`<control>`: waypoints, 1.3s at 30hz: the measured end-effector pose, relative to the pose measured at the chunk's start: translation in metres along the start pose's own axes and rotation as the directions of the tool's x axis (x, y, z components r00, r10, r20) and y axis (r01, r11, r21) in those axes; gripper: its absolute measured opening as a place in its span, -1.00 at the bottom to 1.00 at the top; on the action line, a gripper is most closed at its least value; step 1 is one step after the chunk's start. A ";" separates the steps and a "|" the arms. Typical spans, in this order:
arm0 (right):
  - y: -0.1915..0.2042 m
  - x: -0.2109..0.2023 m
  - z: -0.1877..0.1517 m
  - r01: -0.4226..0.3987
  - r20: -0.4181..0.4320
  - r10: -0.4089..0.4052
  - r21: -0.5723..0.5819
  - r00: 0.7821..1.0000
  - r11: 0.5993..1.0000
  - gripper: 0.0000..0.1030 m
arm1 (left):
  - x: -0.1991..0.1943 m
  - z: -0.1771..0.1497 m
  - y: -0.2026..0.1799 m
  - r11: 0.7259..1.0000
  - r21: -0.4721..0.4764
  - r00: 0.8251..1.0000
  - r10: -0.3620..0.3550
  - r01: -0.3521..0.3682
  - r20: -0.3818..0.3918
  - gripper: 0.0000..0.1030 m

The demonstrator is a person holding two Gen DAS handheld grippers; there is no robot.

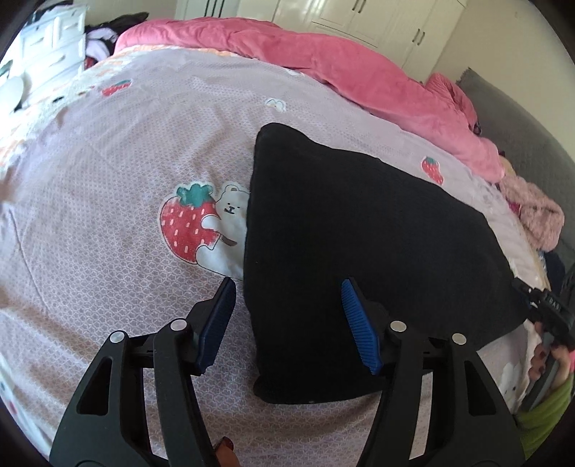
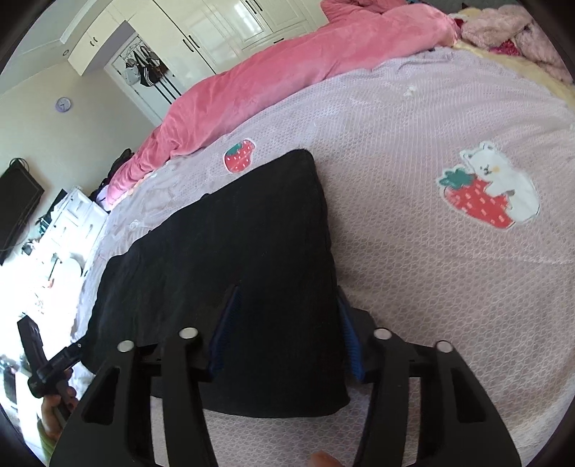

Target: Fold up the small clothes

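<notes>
A plain black is being shown by the folded garment (image 1: 359, 230) (image 2: 230, 251), with no pattern to be made out. A pale lilac ground with a fine white lattice print is being displayed by the bedsheet (image 1: 107, 201) (image 2: 413, 287), and it is being dotted with red strawberries topped in teal green and with white bears. A solid warm pink is being shown by the duvet (image 1: 359, 72) (image 2: 287, 61). Black arms and ribbed blue pads are being shown by the left gripper (image 1: 287, 323) and the right gripper (image 2: 284, 334). Glossy white is being presented by the wardrobe doors (image 1: 359, 18) (image 2: 230, 25).
</notes>
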State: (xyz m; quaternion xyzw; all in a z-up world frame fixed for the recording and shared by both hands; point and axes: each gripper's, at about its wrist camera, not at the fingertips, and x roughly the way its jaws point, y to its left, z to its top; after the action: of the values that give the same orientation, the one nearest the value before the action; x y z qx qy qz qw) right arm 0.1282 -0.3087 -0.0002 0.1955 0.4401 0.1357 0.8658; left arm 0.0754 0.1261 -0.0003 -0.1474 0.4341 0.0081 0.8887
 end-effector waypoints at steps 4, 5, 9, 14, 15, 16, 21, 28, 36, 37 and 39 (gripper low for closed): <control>-0.004 0.001 -0.002 -0.002 -0.006 0.002 0.019 1.000 1.000 -0.66 | -0.001 -0.002 -0.005 0.999 0.035 1.000 0.001 0.000 -0.013 -0.38; -0.004 0.000 -0.002 -0.004 -0.003 0.004 0.017 1.000 1.000 -0.69 | 0.000 -0.003 -0.006 0.999 0.041 1.000 -0.003 0.004 -0.019 -0.47; -0.004 -0.009 -0.004 -0.004 0.023 0.003 0.022 1.000 1.000 -0.83 | 0.000 -0.005 -0.010 0.998 0.060 0.999 -0.019 0.021 -0.043 -0.73; -0.004 -0.015 -0.009 0.036 0.039 -0.036 0.012 0.999 0.999 -0.84 | -0.008 -0.009 -0.010 0.997 0.079 0.999 -0.013 0.017 -0.052 -0.74; -0.005 -0.014 -0.012 0.047 0.033 -0.047 0.016 0.998 0.999 -0.83 | -0.010 -0.011 -0.010 0.996 0.088 0.998 -0.007 0.012 -0.057 -0.74; -0.006 -0.011 -0.014 0.057 0.026 -0.057 0.016 0.998 0.998 -0.83 | -0.011 -0.013 -0.009 0.995 0.094 0.998 -0.004 0.010 -0.060 -0.74; -0.001 -0.006 -0.018 0.154 0.032 -0.153 -0.035 0.988 0.987 -0.62 | -0.006 -0.017 -0.006 0.994 0.108 0.997 0.008 0.000 -0.076 -0.70; -0.003 -0.008 -0.015 0.161 0.045 -0.159 -0.033 0.986 0.986 -0.40 | -0.006 -0.016 -0.007 0.994 0.114 0.997 0.011 -0.001 -0.083 -0.66; -0.003 -0.006 -0.013 0.178 0.051 -0.176 -0.033 0.983 0.984 -0.27 | -0.006 -0.021 -0.001 0.996 0.082 0.995 -0.015 0.023 -0.099 -0.66; -0.002 -0.007 -0.012 0.179 0.053 -0.177 -0.031 0.983 0.983 -0.21 | -0.007 -0.021 -0.001 0.996 0.083 0.995 -0.015 0.023 -0.097 -0.66; 0.000 -0.011 -0.011 0.185 0.077 -0.182 -0.029 0.980 0.982 0.01 | -0.012 -0.020 -0.002 0.996 0.084 0.996 -0.017 0.025 -0.086 -0.66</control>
State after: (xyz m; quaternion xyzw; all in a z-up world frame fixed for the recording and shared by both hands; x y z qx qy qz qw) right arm 0.1127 -0.3109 0.0019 0.1434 0.4216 0.0557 0.8937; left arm 0.0529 0.1200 -0.0022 -0.1143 0.4700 -0.0259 0.8749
